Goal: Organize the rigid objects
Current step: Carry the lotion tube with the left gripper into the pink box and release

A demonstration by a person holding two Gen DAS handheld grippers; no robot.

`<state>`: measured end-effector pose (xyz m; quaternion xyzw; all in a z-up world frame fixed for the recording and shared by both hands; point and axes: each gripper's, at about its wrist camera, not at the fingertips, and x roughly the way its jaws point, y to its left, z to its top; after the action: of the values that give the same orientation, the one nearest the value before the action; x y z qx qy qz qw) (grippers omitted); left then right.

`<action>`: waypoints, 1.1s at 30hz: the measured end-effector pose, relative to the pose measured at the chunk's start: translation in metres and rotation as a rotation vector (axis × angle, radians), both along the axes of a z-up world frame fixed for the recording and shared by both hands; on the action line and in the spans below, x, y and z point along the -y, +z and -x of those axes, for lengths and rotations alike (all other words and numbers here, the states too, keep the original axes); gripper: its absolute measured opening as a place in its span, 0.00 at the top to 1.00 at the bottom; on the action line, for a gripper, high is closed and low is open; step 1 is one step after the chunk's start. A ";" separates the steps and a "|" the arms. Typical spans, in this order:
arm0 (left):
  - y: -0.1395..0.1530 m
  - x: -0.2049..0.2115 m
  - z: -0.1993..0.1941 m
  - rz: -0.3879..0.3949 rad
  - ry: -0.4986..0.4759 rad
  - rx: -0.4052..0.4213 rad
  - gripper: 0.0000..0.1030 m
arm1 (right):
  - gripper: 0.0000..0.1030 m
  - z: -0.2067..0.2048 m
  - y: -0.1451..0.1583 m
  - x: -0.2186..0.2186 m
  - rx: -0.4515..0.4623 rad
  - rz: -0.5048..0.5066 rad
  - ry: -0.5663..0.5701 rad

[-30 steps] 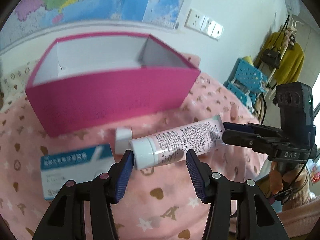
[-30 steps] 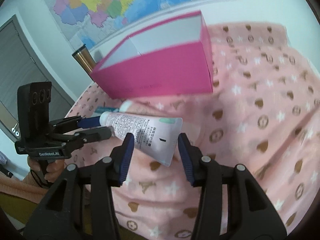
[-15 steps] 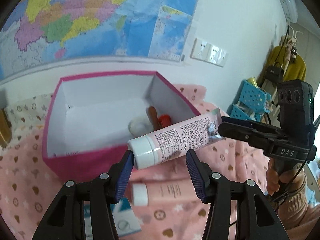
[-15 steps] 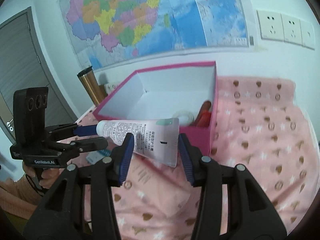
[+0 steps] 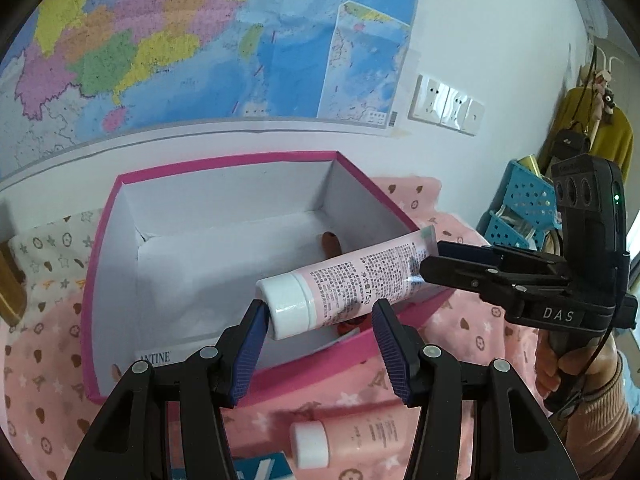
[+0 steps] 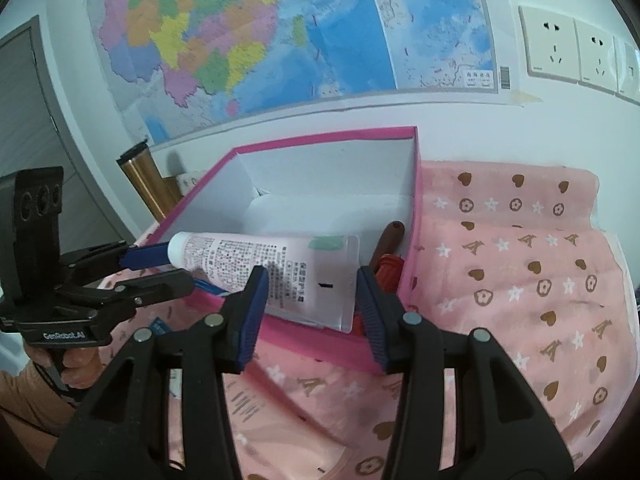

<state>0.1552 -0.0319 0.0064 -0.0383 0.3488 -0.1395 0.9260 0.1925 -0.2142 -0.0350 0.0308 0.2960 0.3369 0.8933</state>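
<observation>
Left wrist view sits right behind its own blue-padded fingers (image 5: 384, 332), close in, looking forward and down across the pink box (image 5: 96, 280) toward the wall map (image 5: 160, 40). The right gripper (image 5: 432, 264) comes in from that frame's right edge. Right wrist view does the same from the other side, tilted down over the box (image 6: 418, 216), with the left gripper (image 6: 160, 266) entering at its left. Both share the box, the tube (image 6: 280, 264), the map and the pink cloth (image 6: 540, 280).

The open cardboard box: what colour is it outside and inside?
Pink outside, white inside; the left wrist view shows it best.
</observation>
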 end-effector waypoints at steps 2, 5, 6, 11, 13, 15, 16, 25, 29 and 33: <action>-0.002 -0.001 -0.004 -0.001 0.004 -0.007 0.47 | 0.53 -0.005 -0.003 -0.002 -0.009 0.012 0.000; -0.008 -0.002 -0.011 0.006 0.005 -0.030 0.47 | 0.53 -0.011 -0.007 -0.006 -0.022 0.038 -0.005; -0.011 -0.002 -0.014 0.008 0.004 -0.041 0.47 | 0.53 -0.012 -0.009 -0.008 -0.026 0.048 -0.010; -0.021 -0.002 -0.022 0.017 0.001 -0.076 0.48 | 0.52 -0.012 -0.009 -0.011 -0.005 0.085 -0.033; -0.022 -0.003 -0.024 0.020 0.003 -0.082 0.48 | 0.52 -0.011 -0.008 -0.011 0.003 0.098 -0.048; -0.023 -0.004 -0.026 0.022 0.002 -0.086 0.48 | 0.52 -0.010 -0.008 -0.010 0.004 0.093 -0.051; -0.024 -0.004 -0.027 0.020 0.002 -0.088 0.48 | 0.52 -0.010 -0.008 -0.009 0.005 0.091 -0.052; -0.022 -0.005 -0.021 -0.002 0.006 -0.061 0.48 | 0.50 0.000 -0.010 -0.005 0.008 0.065 -0.053; -0.015 -0.008 -0.007 -0.025 0.012 -0.013 0.46 | 0.49 0.006 -0.010 0.000 0.009 0.043 -0.055; -0.004 -0.015 0.015 -0.051 0.024 0.051 0.43 | 0.49 0.019 -0.010 0.005 0.011 -0.001 -0.027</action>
<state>0.1406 -0.0168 0.0028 -0.0155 0.3279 -0.1205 0.9369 0.1737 -0.2192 -0.0448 0.0334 0.2902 0.3252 0.8994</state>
